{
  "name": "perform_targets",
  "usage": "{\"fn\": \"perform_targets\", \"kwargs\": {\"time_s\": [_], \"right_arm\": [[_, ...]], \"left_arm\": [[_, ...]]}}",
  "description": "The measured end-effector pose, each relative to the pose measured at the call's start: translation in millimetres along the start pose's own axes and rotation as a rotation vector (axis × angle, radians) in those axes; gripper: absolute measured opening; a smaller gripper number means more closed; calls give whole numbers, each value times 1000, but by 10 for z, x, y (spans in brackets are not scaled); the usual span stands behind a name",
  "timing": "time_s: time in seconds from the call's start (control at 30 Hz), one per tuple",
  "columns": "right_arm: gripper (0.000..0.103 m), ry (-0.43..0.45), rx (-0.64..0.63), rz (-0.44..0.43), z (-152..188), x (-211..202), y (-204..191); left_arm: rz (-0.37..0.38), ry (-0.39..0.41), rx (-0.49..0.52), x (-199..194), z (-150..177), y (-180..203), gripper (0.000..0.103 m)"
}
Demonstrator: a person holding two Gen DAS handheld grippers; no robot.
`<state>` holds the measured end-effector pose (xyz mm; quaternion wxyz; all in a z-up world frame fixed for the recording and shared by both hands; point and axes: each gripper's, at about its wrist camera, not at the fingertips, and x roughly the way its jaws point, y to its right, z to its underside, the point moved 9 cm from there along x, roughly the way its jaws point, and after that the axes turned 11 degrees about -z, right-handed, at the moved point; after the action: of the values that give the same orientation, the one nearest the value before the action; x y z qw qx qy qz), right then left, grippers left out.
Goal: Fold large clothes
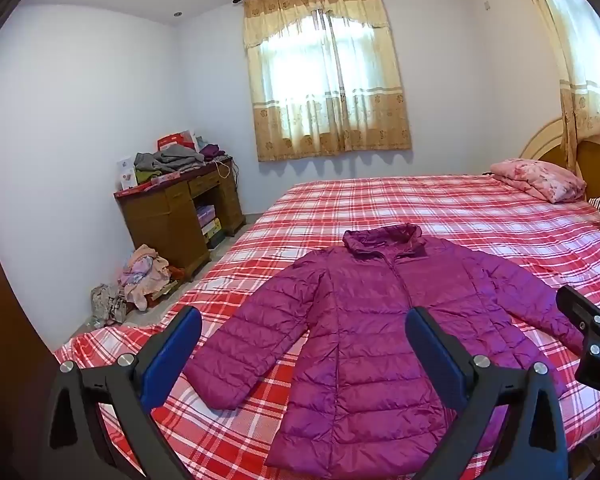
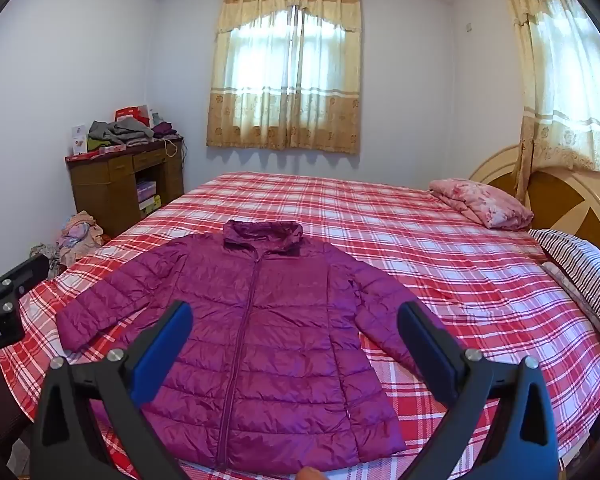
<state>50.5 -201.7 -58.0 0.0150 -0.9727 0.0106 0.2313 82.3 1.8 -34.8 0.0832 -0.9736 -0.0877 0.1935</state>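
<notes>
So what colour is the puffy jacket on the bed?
The jacket is magenta-purple, quilted all over; it shows best in the right wrist view.

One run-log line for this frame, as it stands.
stage: before first fold | puffer jacket: flat on plaid bed, zipped, sleeves out | left gripper: open, empty | right gripper: open, empty

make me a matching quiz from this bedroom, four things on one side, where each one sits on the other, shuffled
Things:
1. purple puffer jacket
2. pink folded quilt
3. grey clothes pile
4. striped pillow

Places:
A. on top of the wooden desk
B. far corner of the bed, by the headboard
C. spread flat on the plaid bed, near edge
D. right edge of the bed, nearer than the quilt

Pairs: 1-C, 2-B, 3-A, 4-D
</notes>
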Motion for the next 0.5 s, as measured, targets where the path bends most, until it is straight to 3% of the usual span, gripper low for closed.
{"fn": "perform_targets", "kwargs": {"time_s": [0.5], "right_arm": [[103,-1,5,-4,-1,-3,-6]], "left_arm": [[-4,31,10,-23,-67,-1,102]]}}
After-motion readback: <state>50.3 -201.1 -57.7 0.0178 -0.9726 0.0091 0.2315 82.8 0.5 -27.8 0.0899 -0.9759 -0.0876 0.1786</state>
